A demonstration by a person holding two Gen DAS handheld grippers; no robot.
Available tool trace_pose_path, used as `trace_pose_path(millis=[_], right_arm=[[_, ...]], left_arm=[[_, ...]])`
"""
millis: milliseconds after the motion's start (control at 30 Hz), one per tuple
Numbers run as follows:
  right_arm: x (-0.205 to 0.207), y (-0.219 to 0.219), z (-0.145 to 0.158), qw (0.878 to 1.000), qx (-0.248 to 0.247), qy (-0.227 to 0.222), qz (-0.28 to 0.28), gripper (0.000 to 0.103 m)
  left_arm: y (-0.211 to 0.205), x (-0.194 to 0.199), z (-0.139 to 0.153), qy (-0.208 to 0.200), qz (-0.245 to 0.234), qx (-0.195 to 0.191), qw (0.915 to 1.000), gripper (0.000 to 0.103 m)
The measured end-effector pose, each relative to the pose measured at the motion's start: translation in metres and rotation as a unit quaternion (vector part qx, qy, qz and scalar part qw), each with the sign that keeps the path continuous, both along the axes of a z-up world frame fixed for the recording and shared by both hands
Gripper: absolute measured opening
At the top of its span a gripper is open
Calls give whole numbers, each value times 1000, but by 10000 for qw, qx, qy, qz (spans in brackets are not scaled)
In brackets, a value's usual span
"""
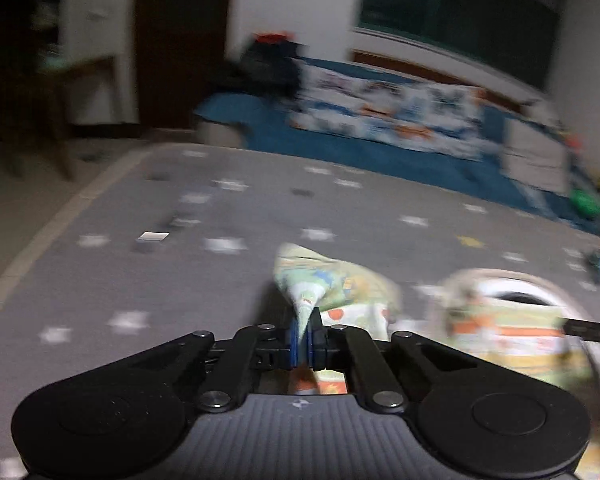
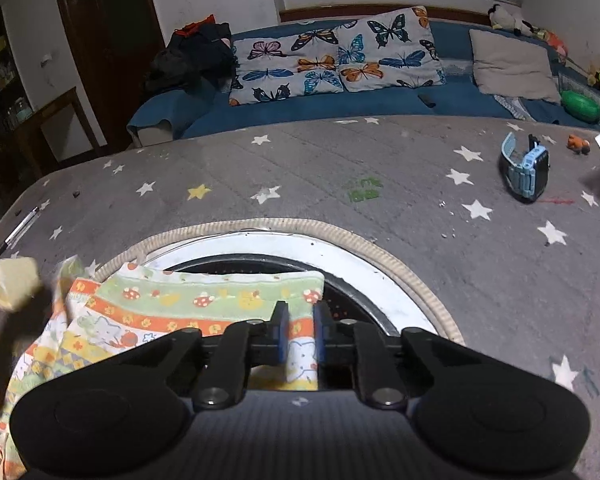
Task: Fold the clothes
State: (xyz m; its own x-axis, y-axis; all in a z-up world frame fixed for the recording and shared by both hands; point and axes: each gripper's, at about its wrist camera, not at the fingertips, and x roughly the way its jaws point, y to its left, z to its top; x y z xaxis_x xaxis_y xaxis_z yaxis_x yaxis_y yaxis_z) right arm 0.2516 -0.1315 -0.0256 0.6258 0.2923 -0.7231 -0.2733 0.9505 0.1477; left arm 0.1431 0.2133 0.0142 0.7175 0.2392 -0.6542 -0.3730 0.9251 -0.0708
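Printed garment (image 2: 204, 300): soft woven cloth, matt. Star-pattern mat (image 2: 340, 168): matt, quilted fabric. Watch (image 2: 526, 172): smooth plastic strap, glossy face.

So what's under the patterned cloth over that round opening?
Under the patterned cloth shows the round opening's white rim and a dark perforated drum. What lies inside beneath the cloth is covered.

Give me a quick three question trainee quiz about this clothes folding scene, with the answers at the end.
1. True or false: the left hand-held gripper is shut on the patterned cloth.
2. What lies on the star-patterned grey cover at far right? A) a blue watch B) a mug C) a book
3. Fill in: the pillows on the blue sofa are printed with ____.

Key: 1 true; 2 A, the blue watch; 3 butterflies.
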Motion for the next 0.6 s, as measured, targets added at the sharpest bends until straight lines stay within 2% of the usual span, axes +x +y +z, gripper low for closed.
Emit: trace_pose_path(millis=[100,167,200,233,267,300,333,400,467,567,600], right_arm=[[0,1,1,10000,-25,-19,-41,7],[-1,-1,3,9998,-97,-83,-121,4],[-2,-3,4,9997,-140,-107,-159,4],[-2,-4,5,9995,-186,-130,-198,3],[-3,-6,6,9993,-232,-152,-237,3],[-3,-7,7,9992,-264,-161,-255,3],[-4,-7,7,9991,-291,-166,-266,3],[-5,-9,8,9991,-286,-170,-267,3],[-5,-10,9,9994,-187,-165,-236,3],[-4,-10,10,9998,-56,-120,-158,8],[-3,-9,10,9998,-26,-116,-142,11]], left_arm=[[24,-22,-2,97,694,104,9975,6],[35,-31,-5,292,895,71,9955,11],[33,-31,-4,285,860,56,9959,17],[31,-32,-3,277,825,41,9962,30],[29,-32,-1,269,790,26,9965,37],[27,-33,0,262,754,11,9968,44],[25,-33,1,252,710,-2,9972,44],[6,-25,6,176,123,-14,9998,44],[-13,-15,8,115,-583,-109,9982,45],[-45,12,-3,246,-1544,-391,9869,45],[-52,19,-8,308,-1635,-305,9856,45]])
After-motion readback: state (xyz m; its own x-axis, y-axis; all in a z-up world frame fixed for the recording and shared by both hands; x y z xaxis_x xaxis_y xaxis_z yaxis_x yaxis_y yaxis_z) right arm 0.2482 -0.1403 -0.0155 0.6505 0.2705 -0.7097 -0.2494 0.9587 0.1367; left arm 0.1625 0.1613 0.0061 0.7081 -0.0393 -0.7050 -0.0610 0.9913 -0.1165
